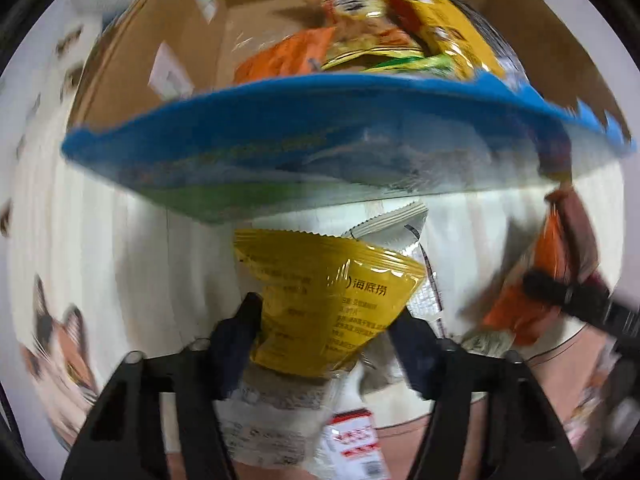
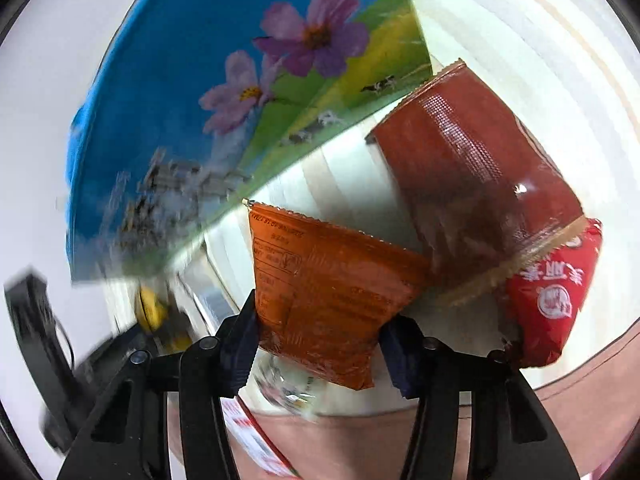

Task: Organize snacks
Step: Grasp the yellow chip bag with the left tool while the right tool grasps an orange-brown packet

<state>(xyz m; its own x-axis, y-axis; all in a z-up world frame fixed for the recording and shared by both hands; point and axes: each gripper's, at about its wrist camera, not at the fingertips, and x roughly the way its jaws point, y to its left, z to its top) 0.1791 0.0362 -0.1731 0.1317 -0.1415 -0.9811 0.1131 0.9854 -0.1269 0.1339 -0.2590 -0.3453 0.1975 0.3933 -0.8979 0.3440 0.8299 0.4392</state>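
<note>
My left gripper points down over a white table, and a yellow snack packet fills the gap between its fingers, both pads pressing its sides. My right gripper grips an orange packet the same way. That orange packet also shows at the right edge of the left wrist view. A cardboard box with a blue flowered outer face stands just beyond both grippers. Inside it lie several packets, among them a yellow one.
A dark red-brown packet and a bright red packet lie to the right of the orange one. A silvery white packet lies behind the yellow one, and a clear packet under it. A cat picture marks the table's left.
</note>
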